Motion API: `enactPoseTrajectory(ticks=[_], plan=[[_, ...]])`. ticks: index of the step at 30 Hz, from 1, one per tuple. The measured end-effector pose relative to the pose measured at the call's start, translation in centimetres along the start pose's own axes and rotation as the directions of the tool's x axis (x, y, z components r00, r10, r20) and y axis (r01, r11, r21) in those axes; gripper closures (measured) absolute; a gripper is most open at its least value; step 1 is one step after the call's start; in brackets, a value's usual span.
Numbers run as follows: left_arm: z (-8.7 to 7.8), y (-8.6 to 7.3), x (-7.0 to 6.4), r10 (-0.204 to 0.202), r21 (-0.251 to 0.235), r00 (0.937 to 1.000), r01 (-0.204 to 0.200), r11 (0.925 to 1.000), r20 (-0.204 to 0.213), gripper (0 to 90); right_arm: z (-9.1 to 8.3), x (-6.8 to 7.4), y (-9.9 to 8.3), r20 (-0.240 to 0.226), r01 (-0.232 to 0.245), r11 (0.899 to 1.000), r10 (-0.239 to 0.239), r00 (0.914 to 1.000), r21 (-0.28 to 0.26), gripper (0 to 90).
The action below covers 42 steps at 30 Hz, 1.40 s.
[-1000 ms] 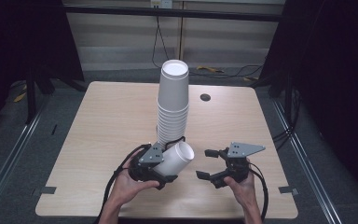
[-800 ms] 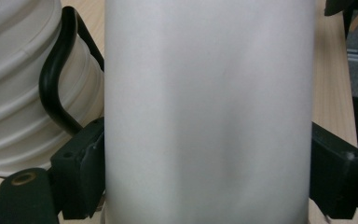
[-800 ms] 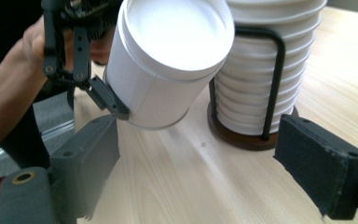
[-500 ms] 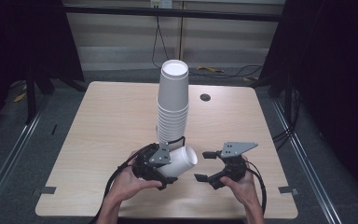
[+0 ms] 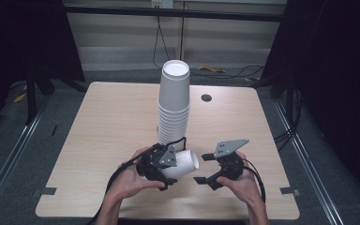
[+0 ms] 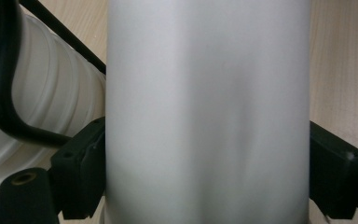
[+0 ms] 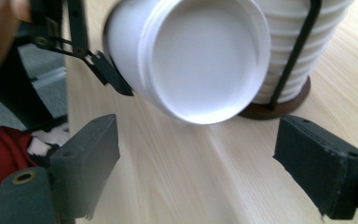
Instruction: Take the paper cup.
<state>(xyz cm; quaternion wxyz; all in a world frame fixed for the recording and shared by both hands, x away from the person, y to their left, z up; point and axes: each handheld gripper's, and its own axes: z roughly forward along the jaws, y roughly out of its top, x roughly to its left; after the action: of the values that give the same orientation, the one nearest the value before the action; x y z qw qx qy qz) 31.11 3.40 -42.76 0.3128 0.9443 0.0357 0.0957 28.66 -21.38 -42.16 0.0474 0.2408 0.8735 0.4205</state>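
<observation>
Left tongs (image 5: 168, 165) are clamped on a white paper cup (image 5: 182, 163), held on its side just above the tabletop (image 5: 98, 140) near the front edge, its closed bottom turned toward the right tongs (image 5: 205, 168). Those right tongs are spread wide apart, holding nothing, just beside the cup with a small gap between them. Right behind the cup stands the tall stack of cups (image 5: 173, 105) on its dark round base with thin black wire uprights, around the middle of the tabletop.
</observation>
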Motion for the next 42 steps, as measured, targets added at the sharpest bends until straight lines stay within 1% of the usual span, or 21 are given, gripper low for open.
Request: enactPoseTrajectory(ticks=[6,8,9,10,11,14,15,18,19,20,23,24,27,28,29,31,33,35,37,39,42], plan=[[0.0,0.1,0.0,0.015,0.021,0.9998,-0.015,0.9997,0.010,14.1,0.3,-0.1,0.4,-0.008,0.012,0.999,-0.012,0.9999,0.041,13.6],[0.0,0.2,0.0,0.025,0.028,0.9997,-0.025,0.9993,-0.002,14.1,0.4,-0.2,0.6,-0.017,0.019,0.998,-0.018,0.9997,0.058,13.6],[0.1,0.3,0.0,0.016,0.023,0.9999,-0.016,0.9996,0.000,14.1,0.5,-0.2,0.7,-0.017,0.022,0.998,-0.021,0.9996,0.064,13.6],[0.1,0.4,0.0,0.033,0.032,0.9994,-0.034,0.9989,0.008,14.1,0.7,-0.1,0.9,-0.026,0.032,0.997,-0.030,0.9992,0.076,13.6],[0.2,0.4,0.0,0.024,0.025,0.9996,-0.024,0.9994,0.012,14.1,0.8,-0.2,1.0,-0.028,0.038,0.996,-0.035,0.9990,0.080,13.6],[0.3,0.6,-0.1,0.033,0.032,0.9994,-0.034,0.9989,0.008,14.1,0.9,-0.2,1.2,-0.032,0.054,0.994,-0.052,0.9981,0.091,13.6],[0.4,0.6,-0.1,0.032,0.036,0.9992,-0.033,0.9988,0.025,14.1,0.9,-0.2,1.3,-0.032,0.063,0.993,-0.060,0.9977,0.096,13.6],[0.7,0.7,-0.2,0.039,0.044,0.9987,-0.040,0.9982,0.034,14.1,1.1,-0.2,1.6,-0.044,0.079,0.990,-0.074,0.9963,0.115,14.0],[0.8,0.7,-0.2,0.052,0.052,0.9981,-0.053,0.9972,0.033,14.2,1.2,-0.3,1.8,-0.053,0.081,0.989,-0.075,0.9957,0.124,14.0],[0.7,0.8,0.0,0.089,0.083,0.9950,-0.092,0.9923,0.046,14.1,1.3,-0.3,1.8,-0.056,0.087,0.988,-0.081,0.9952,0.124,14.0],[1.0,0.8,-0.1,0.070,0.071,0.9964,-0.073,0.9948,0.047,14.1,1.6,-0.4,2.0,-0.075,0.086,0.986,-0.075,0.9943,0.142,13.9],[1.0,0.8,-0.1,0.080,0.078,0.9954,-0.084,0.9934,0.053,14.1,1.7,-0.4,2.1,-0.079,0.086,0.986,-0.075,0.9940,0.141,13.9],[1.2,0.9,-0.4,0.057,0.056,0.9969,-0.060,0.9967,0.054,14.1,2.0,-0.6,2.1,-0.090,0.085,0.985,-0.072,0.9933,0.152,13.8],[1.0,1.0,-0.1,0.106,0.088,0.9923,-0.112,0.9898,0.063,14.1,2.0,-0.6,2.1,-0.090,0.085,0.985,-0.072,0.9933,0.152,13.8],[1.0,1.0,-0.2,0.104,0.080,0.9928,-0.109,0.9908,0.060,14.1,2.2,-0.6,2.1,-0.101,0.090,0.983,-0.074,0.9921,0.160,13.9],[1.3,1.1,-0.6,0.072,0.058,0.9951,-0.076,0.9954,0.067,14.1,2.4,-0.6,2.2,-0.107,0.089,0.983,-0.073,0.9916,0.159,14.1],[1.4,1.1,-0.8,0.063,0.049,0.9957,-0.067,0.9965,0.068,14.1,2.5,-0.6,2.2,-0.121,0.091,0.983,-0.073,0.9900,0.158,15.3],[1.3,1.2,-0.8,0.075,0.048,0.9944,-0.079,0.9958,0.075,14.1,2.8,-0.4,2.3,-0.142,0.098,0.981,-0.075,0.9870,0.165,16.5],[1.2,1.3,-0.6,0.114,0.071,0.9897,-0.120,0.9902,0.087,14.1,2.9,-0.4,2.4,-0.147,0.094,0.981,-0.068,0.9867,0.171,16.9],[1.4,1.3,-0.8,0.093,0.056,0.9921,-0.098,0.9936,0.084,14.1,3.0,-0.4,2.5,-0.156,0.102,0.980,-0.075,0.9849,0.170,17.1],[1.3,1.3,-0.9,0.090,0.041,0.9921,-0.094,0.9947,0.086,14.1,3.2,-0.3,2.7,-0.165,0.105,0.980,-0.076,0.9834,0.171,17.8]])
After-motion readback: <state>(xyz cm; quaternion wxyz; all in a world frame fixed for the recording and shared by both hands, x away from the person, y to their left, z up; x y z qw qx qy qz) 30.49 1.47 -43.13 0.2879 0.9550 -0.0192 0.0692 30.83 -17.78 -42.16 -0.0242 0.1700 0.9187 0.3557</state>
